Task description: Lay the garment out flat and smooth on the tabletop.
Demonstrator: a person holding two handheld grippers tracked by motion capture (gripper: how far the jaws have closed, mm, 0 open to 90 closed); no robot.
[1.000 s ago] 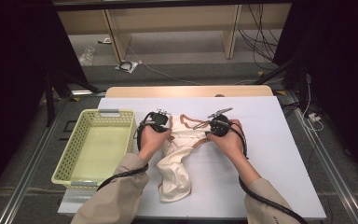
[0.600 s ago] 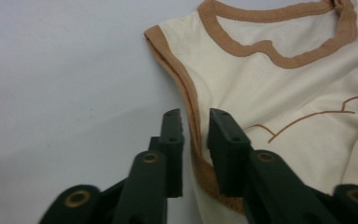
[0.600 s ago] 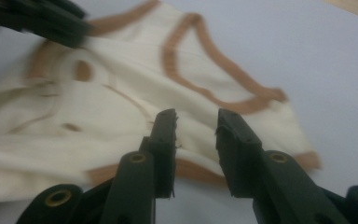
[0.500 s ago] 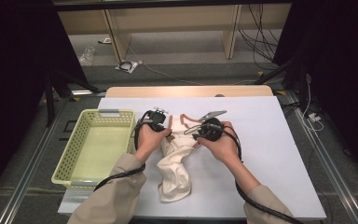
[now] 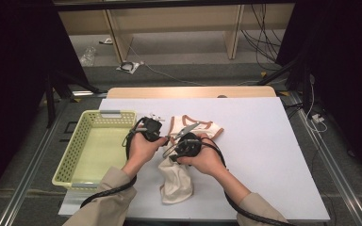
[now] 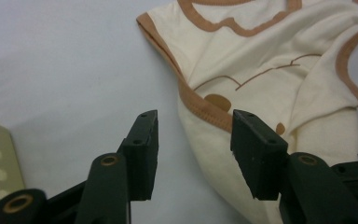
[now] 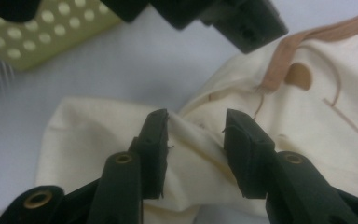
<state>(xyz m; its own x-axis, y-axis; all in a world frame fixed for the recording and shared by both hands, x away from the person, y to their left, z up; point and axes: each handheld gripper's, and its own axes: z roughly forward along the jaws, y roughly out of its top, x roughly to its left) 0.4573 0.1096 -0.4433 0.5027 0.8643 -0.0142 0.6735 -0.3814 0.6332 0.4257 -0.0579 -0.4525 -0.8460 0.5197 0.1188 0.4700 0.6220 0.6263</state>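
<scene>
A white table (image 5: 264,141) carries a pale green perforated basket (image 5: 94,150) at its left and, just beside it, a cream baby garment with brown trim (image 5: 188,155), lying crumpled toward the table's near edge, its trimmed upper part folded over. A second ago both grippers stood apart at the garment's top corners; now the right gripper (image 5: 181,136) has swung in across the cloth toward the left gripper (image 5: 162,136), and the two sit close together above the fold. Both sets of jaws have just been opening: the left gripper (image 6: 193,149) stands half-wide over the brown-trimmed edge, nothing pinched, and the right gripper (image 7: 193,149) hovers half-wide over a wrinkle of cream fabric. The fold looks just released, and a fresh grip seems next before the garment can go further.
</scene>
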